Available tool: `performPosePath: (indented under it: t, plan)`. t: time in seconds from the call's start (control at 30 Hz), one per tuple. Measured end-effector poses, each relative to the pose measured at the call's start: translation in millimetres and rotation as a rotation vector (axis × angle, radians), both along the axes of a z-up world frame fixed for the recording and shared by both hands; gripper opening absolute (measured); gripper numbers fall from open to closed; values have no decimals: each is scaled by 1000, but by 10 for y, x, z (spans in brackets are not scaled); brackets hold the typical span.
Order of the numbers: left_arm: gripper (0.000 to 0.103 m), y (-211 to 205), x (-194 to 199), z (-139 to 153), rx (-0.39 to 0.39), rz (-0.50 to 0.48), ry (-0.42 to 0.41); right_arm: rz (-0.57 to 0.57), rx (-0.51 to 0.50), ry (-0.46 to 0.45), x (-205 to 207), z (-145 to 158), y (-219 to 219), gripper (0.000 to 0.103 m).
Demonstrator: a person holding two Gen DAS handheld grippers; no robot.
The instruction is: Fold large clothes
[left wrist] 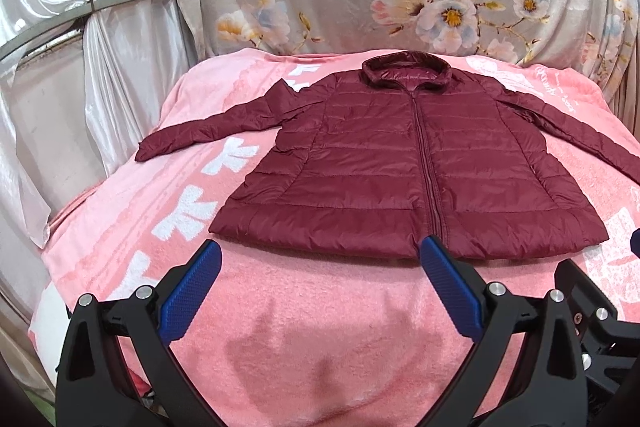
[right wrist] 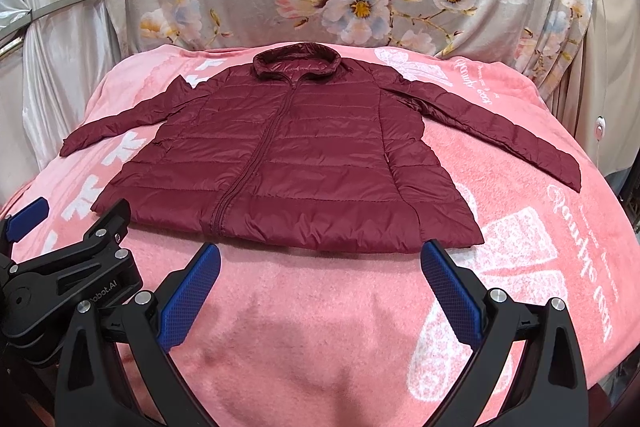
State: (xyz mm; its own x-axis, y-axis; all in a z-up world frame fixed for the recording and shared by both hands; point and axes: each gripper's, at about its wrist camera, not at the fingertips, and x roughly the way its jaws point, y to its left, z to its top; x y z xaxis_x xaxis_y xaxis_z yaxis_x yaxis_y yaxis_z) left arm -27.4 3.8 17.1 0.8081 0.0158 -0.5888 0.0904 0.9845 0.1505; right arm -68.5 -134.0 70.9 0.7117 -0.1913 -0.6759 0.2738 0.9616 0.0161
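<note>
One jacket (left wrist: 408, 163), one blanket (left wrist: 304, 339), two tools (left wrist: 320, 259) (right wrist: 320, 259) — perhaps one curtain (left wrist: 96, 39).

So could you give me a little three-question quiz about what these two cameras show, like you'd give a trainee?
1. True or false: the jacket is already folded in half.
2. Pick one. The jacket lies on: A) a bare wooden floor, B) a pink blanket, C) a metal tray.
3. Fill in: both the left claw and the right claw are ____ and hold nothing.

Key:
1. False. It lies flat, zipped, with both sleeves spread out.
2. B.
3. Open. Each claw's blue pads stand wide apart, short of the hem.
</note>
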Motion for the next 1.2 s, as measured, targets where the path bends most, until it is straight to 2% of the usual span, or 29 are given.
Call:
performPosePath:
  t: [0.33,1.2]
  plan:
    - [97,12,92,-45,-3,-4,85,2,-5,8,14,-25,-20,98]
    - [98,89,132,-107,15,4,103,1,-9,22,67,-43,42,98]
